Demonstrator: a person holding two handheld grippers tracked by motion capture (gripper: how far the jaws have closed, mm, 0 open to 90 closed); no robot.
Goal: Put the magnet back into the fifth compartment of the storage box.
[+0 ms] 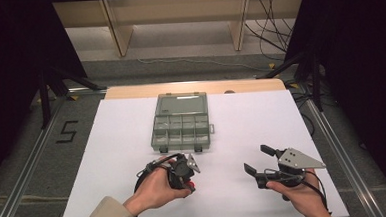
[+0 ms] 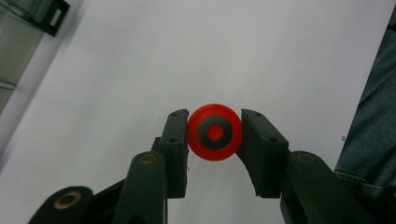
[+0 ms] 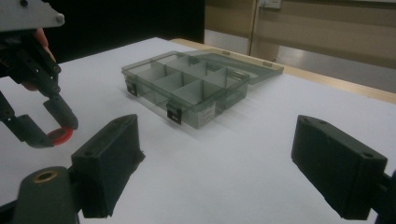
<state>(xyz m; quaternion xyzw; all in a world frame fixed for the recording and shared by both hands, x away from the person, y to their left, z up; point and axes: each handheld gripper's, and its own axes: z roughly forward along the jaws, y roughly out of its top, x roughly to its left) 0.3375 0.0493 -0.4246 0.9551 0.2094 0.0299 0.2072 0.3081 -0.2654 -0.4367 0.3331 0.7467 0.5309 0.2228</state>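
A small red disc (image 2: 215,132) with a grey ring on its face sits pinched between the jaws of my left gripper (image 2: 215,140), just over the white table sheet. From above, the left gripper (image 1: 189,187) points down near the front of the table, below the box, with the red disc (image 1: 188,190) at its tip. A clear grey compartment box (image 1: 181,126) lies open in the middle, lid folded back. My right gripper (image 1: 255,158) stands open to the right of it, holding nothing. In the right gripper view its jaws (image 3: 219,158) are wide apart and face the box (image 3: 187,86).
A white sheet (image 1: 261,115) covers the table, with a wooden strip (image 1: 130,92) along the far edge. A corner of the box with a black latch (image 2: 51,18) shows in the left gripper view. Blue denim (image 2: 373,116) lies at its right edge.
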